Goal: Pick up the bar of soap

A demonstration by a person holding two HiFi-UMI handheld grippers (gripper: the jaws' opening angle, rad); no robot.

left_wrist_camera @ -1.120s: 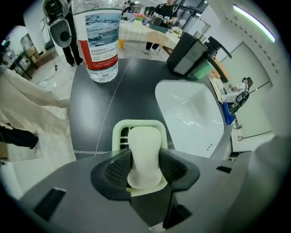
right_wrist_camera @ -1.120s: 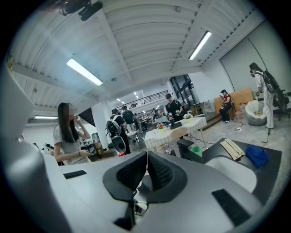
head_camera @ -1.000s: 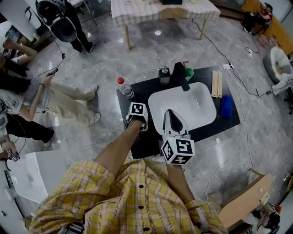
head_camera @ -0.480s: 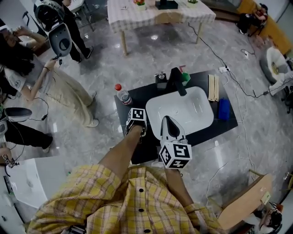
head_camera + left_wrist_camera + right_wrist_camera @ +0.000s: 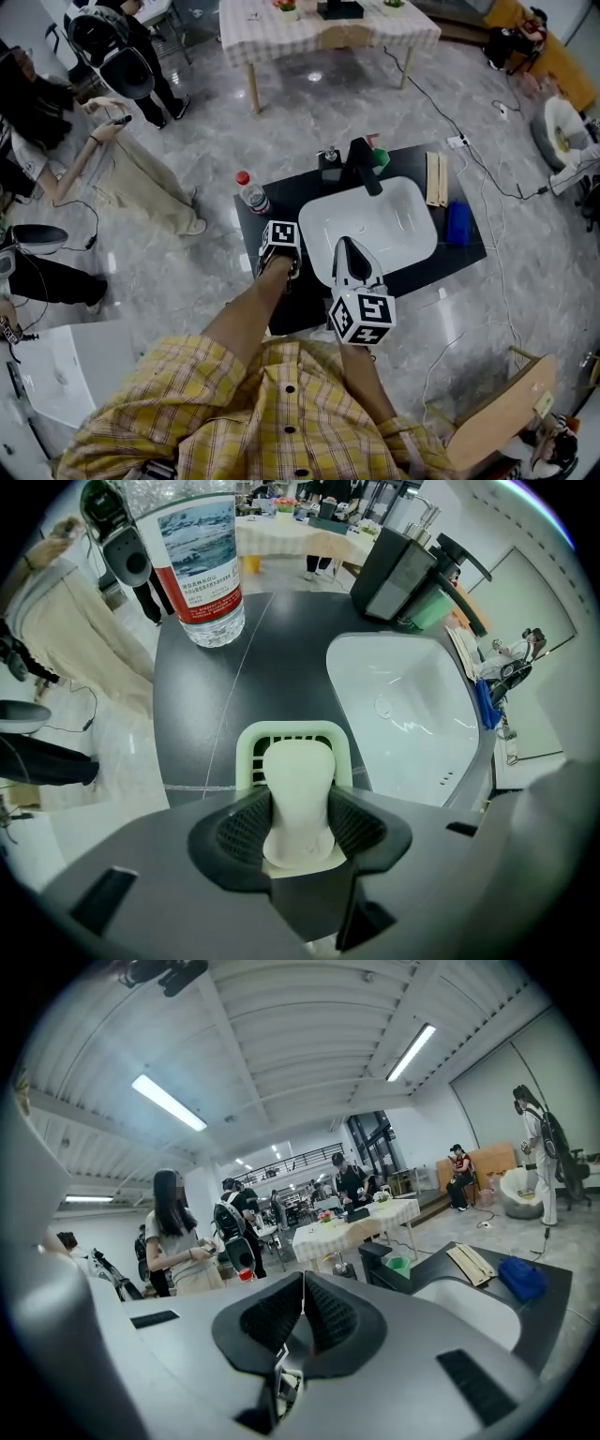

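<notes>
Left claw point(image 5: 300, 822): pads pinching the bar of soap point(image 5: 298, 778) on both sides, so the grip looks made. The soap sits over the pale green soap dish point(image 5: 246, 752); can't tell if it has cleared the dish, looks like not. The dish is on the dark counter point(image 5: 234, 677), just beside the white sink point(image 5: 403, 714), with the water bottle point(image 5: 202, 564) farther back. Right claw point(image 5: 302, 1321): pressed together, empty, aimed out into the room. Judgement: grasp done, lift remaining.
</notes>
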